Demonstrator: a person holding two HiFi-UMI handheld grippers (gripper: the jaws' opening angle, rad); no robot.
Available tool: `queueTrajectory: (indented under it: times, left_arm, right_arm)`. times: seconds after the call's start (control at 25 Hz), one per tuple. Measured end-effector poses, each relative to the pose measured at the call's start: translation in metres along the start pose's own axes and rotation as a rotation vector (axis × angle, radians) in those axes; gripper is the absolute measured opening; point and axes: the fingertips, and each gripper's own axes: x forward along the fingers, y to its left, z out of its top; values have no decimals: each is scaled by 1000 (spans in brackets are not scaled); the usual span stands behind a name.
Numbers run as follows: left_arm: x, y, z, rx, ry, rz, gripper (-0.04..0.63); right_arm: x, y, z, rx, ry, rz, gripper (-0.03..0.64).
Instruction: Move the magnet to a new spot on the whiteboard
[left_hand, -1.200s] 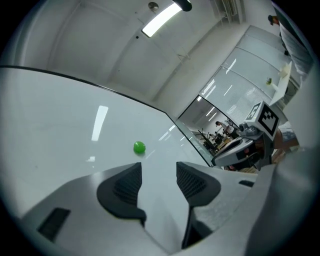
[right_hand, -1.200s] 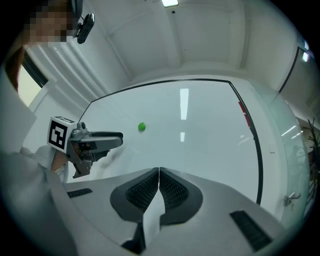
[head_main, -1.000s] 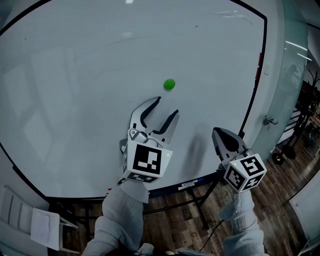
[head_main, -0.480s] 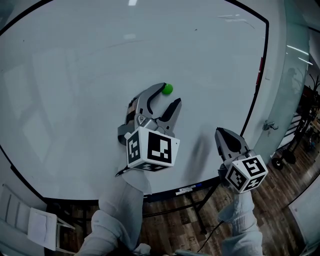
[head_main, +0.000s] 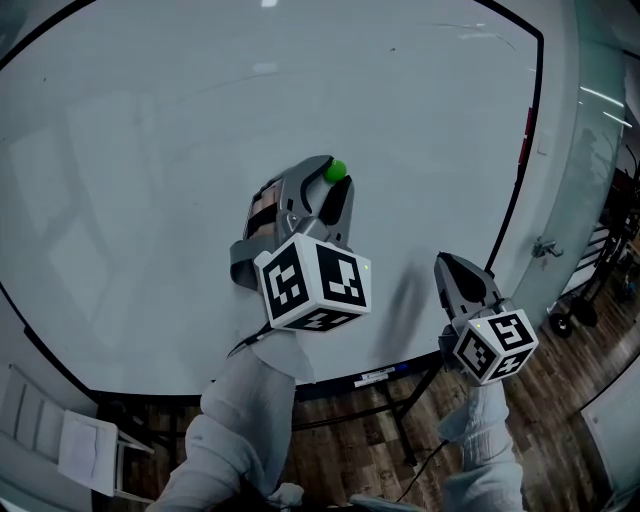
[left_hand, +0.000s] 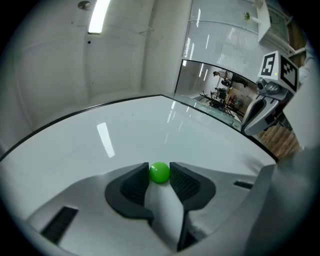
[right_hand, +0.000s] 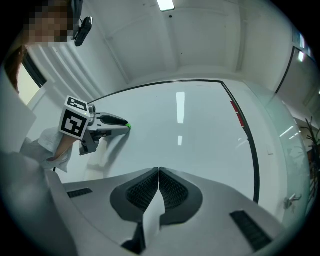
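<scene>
A small green ball magnet (head_main: 337, 169) sticks to the large whiteboard (head_main: 150, 120) near its middle. My left gripper (head_main: 332, 182) reaches up to it, and its jaws are closing around it. In the left gripper view the magnet (left_hand: 159, 173) sits between the two dark pads (left_hand: 134, 185), which touch it on both sides. My right gripper (head_main: 446, 264) hangs shut and empty by the board's lower right part. In the right gripper view its pads (right_hand: 172, 190) meet with nothing between them, and the left gripper (right_hand: 122, 123) shows at the far left.
The whiteboard has a black frame (head_main: 520, 190), with a red marker (head_main: 529, 122) on its right edge. Below the board are stand legs (head_main: 400, 420) on a wooden floor. A white chair (head_main: 85, 450) stands at the lower left. A glass wall (head_main: 600, 150) lies to the right.
My left gripper moved up to the magnet, took it between its jaws and narrowed them onto it. The right gripper barely moved.
</scene>
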Motion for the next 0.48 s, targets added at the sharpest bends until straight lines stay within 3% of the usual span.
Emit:
queueTrajectory:
  times: [0.32,0.48]
  left_arm:
    - [1,-1,-1,75,-12,31,126]
    - [-5,0,3,62,-41,36,124]
  right_arm:
    - [-1,1,-5,10,5,-8,29]
    - [-2,3,-8,10,12,-10,29]
